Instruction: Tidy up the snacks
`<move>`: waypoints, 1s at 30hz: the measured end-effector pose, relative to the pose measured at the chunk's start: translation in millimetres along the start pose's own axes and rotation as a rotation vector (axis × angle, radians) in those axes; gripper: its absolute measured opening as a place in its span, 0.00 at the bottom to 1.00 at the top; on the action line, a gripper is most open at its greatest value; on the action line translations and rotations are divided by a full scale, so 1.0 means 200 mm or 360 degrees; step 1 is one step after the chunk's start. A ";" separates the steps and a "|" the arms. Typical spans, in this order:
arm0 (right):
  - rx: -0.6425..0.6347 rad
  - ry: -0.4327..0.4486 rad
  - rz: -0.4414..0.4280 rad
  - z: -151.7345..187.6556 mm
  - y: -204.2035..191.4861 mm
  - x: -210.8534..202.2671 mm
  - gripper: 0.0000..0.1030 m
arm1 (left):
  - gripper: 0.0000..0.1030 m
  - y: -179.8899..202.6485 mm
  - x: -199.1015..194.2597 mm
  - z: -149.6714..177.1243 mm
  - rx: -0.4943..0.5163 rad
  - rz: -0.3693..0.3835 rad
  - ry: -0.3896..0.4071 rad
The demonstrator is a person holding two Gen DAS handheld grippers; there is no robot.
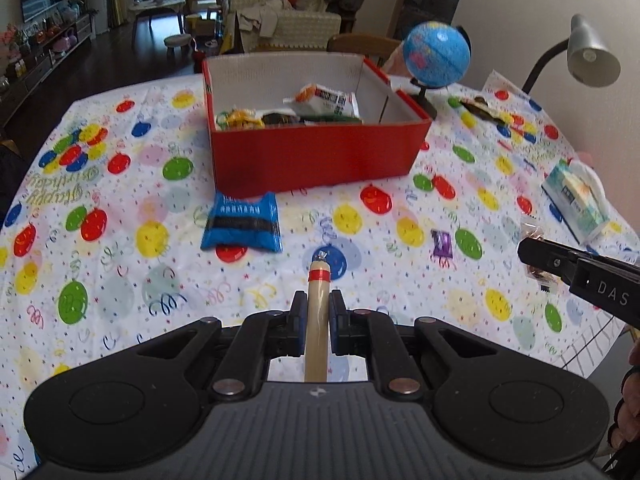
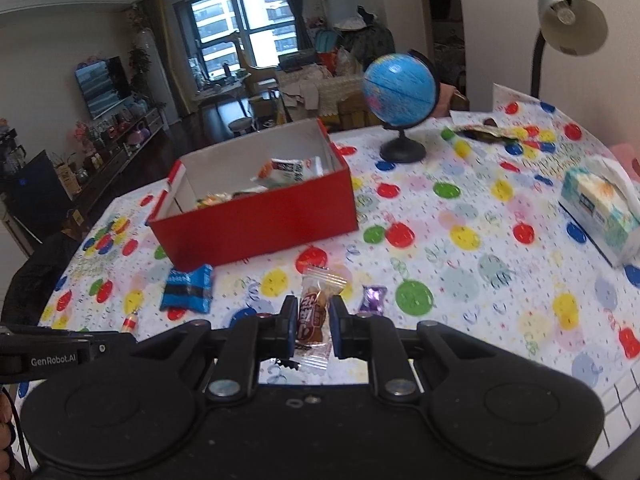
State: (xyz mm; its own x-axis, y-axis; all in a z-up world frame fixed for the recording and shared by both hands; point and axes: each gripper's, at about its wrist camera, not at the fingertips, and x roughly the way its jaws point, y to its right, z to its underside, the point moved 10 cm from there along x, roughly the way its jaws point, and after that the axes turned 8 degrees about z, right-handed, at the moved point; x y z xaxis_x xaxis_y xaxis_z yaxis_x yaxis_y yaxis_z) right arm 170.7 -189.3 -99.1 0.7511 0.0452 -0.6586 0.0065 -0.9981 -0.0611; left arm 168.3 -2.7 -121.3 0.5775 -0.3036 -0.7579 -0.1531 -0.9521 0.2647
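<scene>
Left hand-held gripper (image 1: 318,312) – clamps sausage stick (image 1: 317,320) | right hand-held gripper (image 2: 310,320) – candy (image 2: 314,316)

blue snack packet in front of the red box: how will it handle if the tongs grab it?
The blue snack packet lies flat and puffy, so it is probably light and floppy. Its glossy wrapper may slip between pads. Flat shape: unlikely to roll.

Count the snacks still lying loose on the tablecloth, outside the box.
2: blue packet just before the red box; purple candy further right. The dark wrapper by the globe is unclear.
</scene>
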 end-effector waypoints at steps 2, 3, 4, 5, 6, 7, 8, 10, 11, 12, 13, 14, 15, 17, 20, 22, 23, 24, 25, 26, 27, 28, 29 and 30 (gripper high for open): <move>-0.0019 0.0006 -0.0032 -0.05 -0.03 0.00 0.14 | 0.10 0.00 -0.03 -0.05 -0.0003 -0.0004 0.0036; -0.0028 0.0005 -0.0051 -0.07 -0.05 0.00 0.14 | 0.10 -0.01 -0.04 -0.08 -0.0005 -0.0005 0.0051; -0.0041 0.0009 -0.0069 -0.10 -0.06 0.01 0.14 | 0.10 -0.01 -0.05 -0.10 -0.0006 -0.0008 0.0065; -0.0055 0.0016 -0.0083 -0.12 -0.08 0.01 0.14 | 0.10 -0.01 -0.06 -0.13 -0.0005 -0.0014 0.0081; -0.0071 0.0022 -0.0096 -0.14 -0.09 0.01 0.14 | 0.10 -0.01 -0.06 -0.16 -0.0005 -0.0019 0.0096; -0.0084 0.0027 -0.0108 -0.16 -0.10 0.01 0.14 | 0.10 -0.01 -0.07 -0.19 -0.0006 -0.0024 0.0109; -0.0096 0.0034 -0.0119 -0.19 -0.12 0.02 0.14 | 0.10 -0.01 -0.07 -0.22 -0.0005 -0.0028 0.0122; -0.0119 0.0050 -0.0135 -0.25 -0.14 0.04 0.14 | 0.10 -0.02 -0.08 -0.28 -0.0001 -0.0041 0.0152; -0.0129 0.0058 -0.0142 -0.28 -0.14 0.05 0.14 | 0.10 -0.02 -0.08 -0.31 -0.0002 -0.0045 0.0162; -0.0140 0.0067 -0.0150 -0.31 -0.15 0.06 0.14 | 0.10 -0.02 -0.08 -0.33 -0.0003 -0.0050 0.0173; -0.0150 0.0075 -0.0156 -0.34 -0.16 0.07 0.14 | 0.10 -0.02 -0.08 -0.36 -0.0001 -0.0056 0.0184; -0.0161 0.0082 -0.0157 -0.36 -0.16 0.08 0.14 | 0.10 -0.02 -0.08 -0.38 0.0002 -0.0062 0.0193; -0.0171 0.0088 -0.0162 -0.39 -0.17 0.10 0.14 | 0.10 -0.02 -0.07 -0.40 0.0003 -0.0069 0.0198; -0.0191 0.0099 -0.0174 -0.44 -0.18 0.12 0.14 | 0.10 -0.02 -0.06 -0.45 0.0007 -0.0078 0.0211; -0.0227 0.0110 -0.0190 -0.52 -0.20 0.17 0.14 | 0.10 -0.03 -0.04 -0.53 0.0021 -0.0099 0.0231; -0.0247 0.0111 -0.0198 -0.55 -0.21 0.20 0.14 | 0.10 -0.04 -0.02 -0.58 0.0024 -0.0118 0.0239; -0.0257 0.0111 -0.0204 -0.58 -0.22 0.22 0.14 | 0.10 -0.04 -0.01 -0.61 0.0024 -0.0127 0.0242; -0.0268 0.0110 -0.0211 -0.59 -0.23 0.24 0.14 | 0.10 -0.05 0.00 -0.63 0.0024 -0.0136 0.0245; -0.0281 0.0110 -0.0215 -0.61 -0.23 0.26 0.14 | 0.10 -0.06 0.01 -0.66 0.0025 -0.0146 0.0248; -0.0293 0.0109 -0.0218 -0.62 -0.24 0.28 0.14 | 0.10 -0.06 0.03 -0.68 0.0027 -0.0158 0.0251; -0.0303 0.0105 -0.0223 -0.64 -0.25 0.31 0.14 | 0.10 -0.07 0.05 -0.71 0.0030 -0.0169 0.0252; -0.0309 0.0100 -0.0229 -0.65 -0.25 0.33 0.14 | 0.10 -0.08 0.07 -0.73 0.0030 -0.0181 0.0252; -0.0317 0.0097 -0.0234 -0.65 -0.26 0.35 0.14 | 0.10 -0.09 0.08 -0.75 0.0030 -0.0193 0.0250; -0.0326 0.0092 -0.0240 -0.66 -0.27 0.38 0.14 | 0.10 -0.10 0.10 -0.77 0.0030 -0.0204 0.0247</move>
State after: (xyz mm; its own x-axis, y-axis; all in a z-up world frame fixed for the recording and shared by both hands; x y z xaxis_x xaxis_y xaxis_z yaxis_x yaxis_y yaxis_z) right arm 314.1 -137.3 -46.0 0.7680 0.1975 -0.6092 0.2502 -0.9682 0.0016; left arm 306.5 16.6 -50.5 0.7097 -0.1719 -0.6833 -0.0845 -0.9835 0.1597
